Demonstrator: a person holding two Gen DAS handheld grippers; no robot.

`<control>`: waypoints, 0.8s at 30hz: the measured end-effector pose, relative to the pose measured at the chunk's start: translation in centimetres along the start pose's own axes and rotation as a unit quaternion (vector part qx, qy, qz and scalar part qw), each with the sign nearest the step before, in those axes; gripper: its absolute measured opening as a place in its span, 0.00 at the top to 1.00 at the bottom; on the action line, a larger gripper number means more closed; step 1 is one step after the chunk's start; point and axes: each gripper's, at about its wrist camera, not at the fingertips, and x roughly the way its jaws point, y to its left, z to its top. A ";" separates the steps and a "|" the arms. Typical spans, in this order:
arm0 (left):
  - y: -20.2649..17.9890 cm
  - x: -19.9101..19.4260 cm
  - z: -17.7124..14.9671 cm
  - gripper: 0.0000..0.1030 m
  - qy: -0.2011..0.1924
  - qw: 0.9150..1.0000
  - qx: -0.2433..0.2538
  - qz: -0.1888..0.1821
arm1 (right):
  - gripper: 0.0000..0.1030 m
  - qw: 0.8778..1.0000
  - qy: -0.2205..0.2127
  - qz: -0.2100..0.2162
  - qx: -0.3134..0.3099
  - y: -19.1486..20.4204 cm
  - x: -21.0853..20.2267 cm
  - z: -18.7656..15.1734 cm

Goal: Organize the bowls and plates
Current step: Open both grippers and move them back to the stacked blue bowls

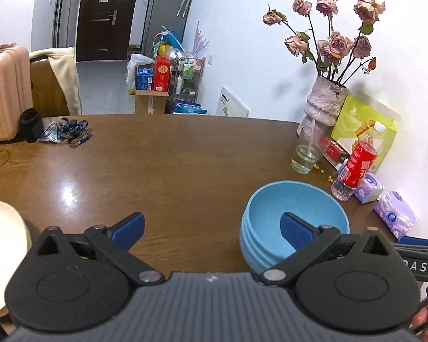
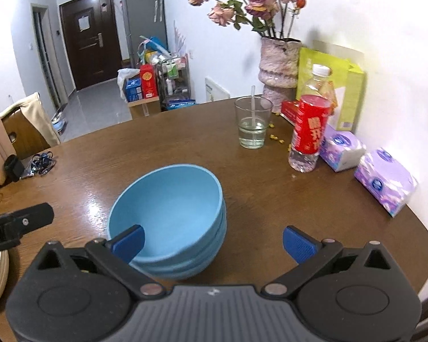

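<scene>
Stack of matte blue bowls (image 2: pixel 168 213), round, ribbed where rims nest, on glossy brown wood table (image 2: pixel 256 188), nearer right edge than left. Cream plates (image 1: pixel 2 250), smooth, stacked at near left edge. Left gripper (image 1: pixel 212 229) and right gripper (image 2: pixel 212 240): fingers spread wide, textured blue pads (image 2: pixel 298 245) pinching nothing.

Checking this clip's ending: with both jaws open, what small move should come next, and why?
Probably draw both grippers back: the left gripper and right gripper hold nothing, and the stacked blue plastic bowls already sit nested on the brown wooden table.
</scene>
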 end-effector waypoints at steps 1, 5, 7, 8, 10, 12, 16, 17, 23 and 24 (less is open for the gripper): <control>0.3 -0.3 -0.2 0.00 0.003 1.000 0.000 0.000 | 0.00 1.000 -0.001 -0.001 0.005 0.0 -0.4 -0.5; 1.2 -1.4 -0.7 0.00 0.014 1.000 0.016 -0.005 | 0.00 0.999 0.000 0.001 0.039 -0.1 -1.4 -2.4; 1.5 -1.6 -0.9 0.00 0.023 0.999 0.025 -0.008 | 0.00 0.998 0.000 -0.002 0.055 -0.1 -2.0 -3.3; 1.5 -1.7 -1.0 0.00 0.026 0.999 0.032 -0.009 | 0.00 0.998 -0.002 -0.003 0.062 0.0 -2.2 -3.8; 1.6 -1.7 -1.2 0.00 0.034 0.998 0.045 -0.010 | 0.00 0.997 -0.003 -0.006 0.075 0.1 -2.5 -4.6; 1.8 -1.7 -1.5 0.00 0.043 0.997 0.055 -0.014 | 0.00 0.996 -0.004 -0.008 0.086 0.2 -2.8 -5.4; 2.1 -1.9 -1.9 0.00 0.049 0.996 0.069 -0.020 | 0.00 0.995 -0.001 -0.016 0.103 0.5 -3.0 -6.5; 2.2 -2.0 -1.9 0.00 0.049 0.996 0.070 -0.021 | 0.00 0.994 -0.002 -0.017 0.105 0.6 -3.1 -6.7; 2.9 -2.6 -2.1 0.00 0.050 0.996 0.074 -0.029 | 0.00 0.993 -0.004 -0.035 0.112 1.3 -3.7 -7.2; 3.0 -2.6 -2.1 0.00 0.050 0.996 0.074 -0.028 | 0.00 0.993 -0.002 -0.032 0.111 1.5 -3.7 -7.2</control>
